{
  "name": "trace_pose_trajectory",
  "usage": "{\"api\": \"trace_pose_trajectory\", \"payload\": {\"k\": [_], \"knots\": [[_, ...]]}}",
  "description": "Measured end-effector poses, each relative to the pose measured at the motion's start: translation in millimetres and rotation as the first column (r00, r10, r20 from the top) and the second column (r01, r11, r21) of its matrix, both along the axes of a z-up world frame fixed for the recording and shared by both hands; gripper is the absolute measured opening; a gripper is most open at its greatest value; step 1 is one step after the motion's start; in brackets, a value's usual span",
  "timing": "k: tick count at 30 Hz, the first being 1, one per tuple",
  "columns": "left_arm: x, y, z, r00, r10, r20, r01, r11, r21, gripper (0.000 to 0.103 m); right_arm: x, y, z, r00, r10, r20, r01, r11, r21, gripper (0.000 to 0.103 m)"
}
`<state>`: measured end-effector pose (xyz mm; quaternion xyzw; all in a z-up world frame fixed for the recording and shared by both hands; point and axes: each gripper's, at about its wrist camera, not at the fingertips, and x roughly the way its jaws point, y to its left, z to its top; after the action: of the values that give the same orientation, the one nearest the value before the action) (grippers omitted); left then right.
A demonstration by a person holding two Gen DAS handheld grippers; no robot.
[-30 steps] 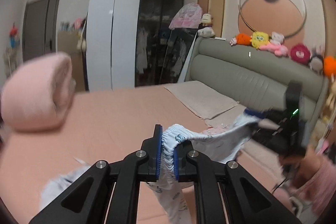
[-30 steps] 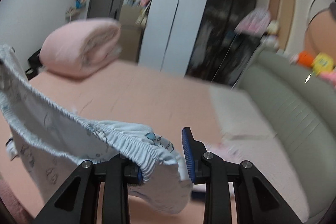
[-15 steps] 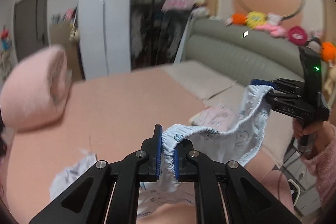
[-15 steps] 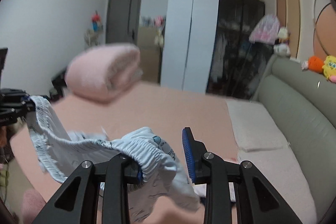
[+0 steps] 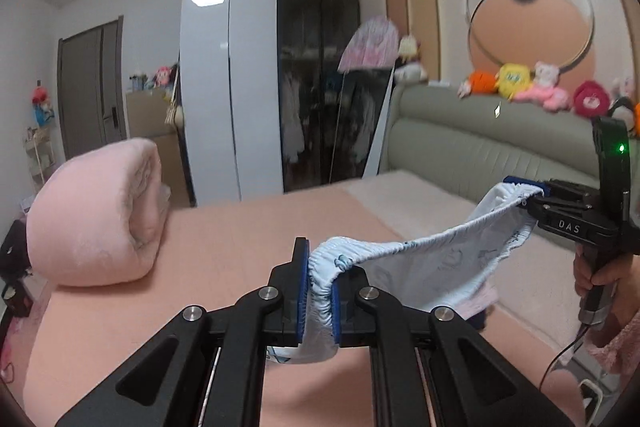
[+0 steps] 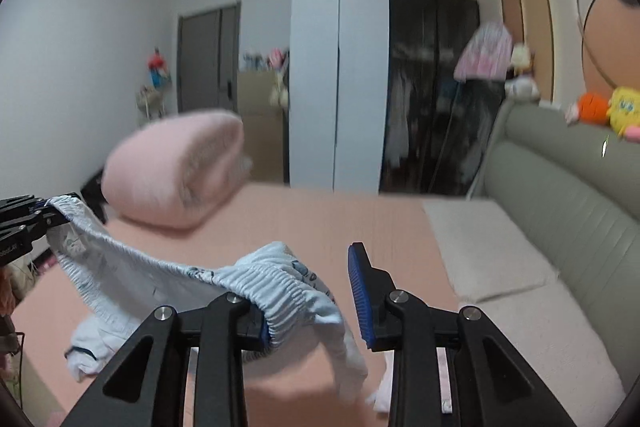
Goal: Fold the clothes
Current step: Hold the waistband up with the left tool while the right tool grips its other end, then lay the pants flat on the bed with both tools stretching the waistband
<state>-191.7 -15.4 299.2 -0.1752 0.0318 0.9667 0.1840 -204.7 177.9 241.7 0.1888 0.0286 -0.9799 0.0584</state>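
Note:
A pair of light blue printed pants with an elastic waistband hangs in the air between my two grippers, above the pink bed. My left gripper is shut on one end of the waistband. In the right wrist view the waistband drapes over the left finger of my right gripper, whose jaws stand wide apart. The right gripper also shows in the left wrist view, and the left gripper in the right wrist view. The pant legs trail down to the bed.
A rolled pink duvet lies at the bed's far left. A beige pillow and a grey-green headboard with plush toys are on the right. A small pink garment lies under the pants. Wardrobes stand behind.
Both grippers have risen and spread apart, stretching the waistband between them and lifting the pants higher off the bed. The views have tilted up toward the room.

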Motion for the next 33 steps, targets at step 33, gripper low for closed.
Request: {"api": "trace_pose_trajectory", "payload": {"k": [33], "knots": [[-11.5,-1.4,-83.8,0.996,0.067,0.058,-0.061,0.994,-0.094,0.008,21.9,9.7,-45.4,0.998,0.004,-0.068,-0.004,1.000,-0.002,0.035]]}}
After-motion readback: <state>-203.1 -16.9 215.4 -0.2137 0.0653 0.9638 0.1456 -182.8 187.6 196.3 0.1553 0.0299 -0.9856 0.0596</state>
